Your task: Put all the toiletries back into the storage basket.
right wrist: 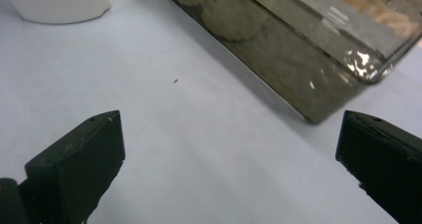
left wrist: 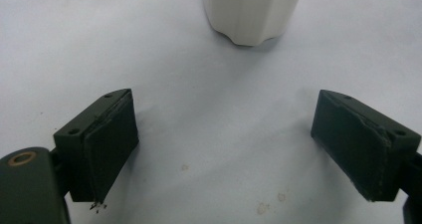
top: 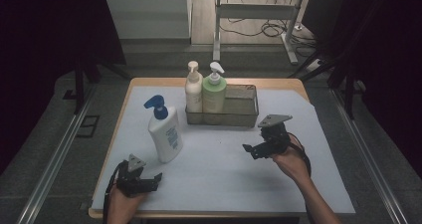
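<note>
High view: white pump bottle [top: 165,133] looks heavy, slick; grip its body; both grippers' fingers gape empty.

The high view looks forward and down from above the near edge of the table [top: 318,194], taking in the whole top. The left gripper view sits low and close, facing the white bottle [left wrist: 253,12] near the left edge. The right gripper view, equally low, faces the metal basket [right wrist: 298,59] and shares that bottle.
</note>
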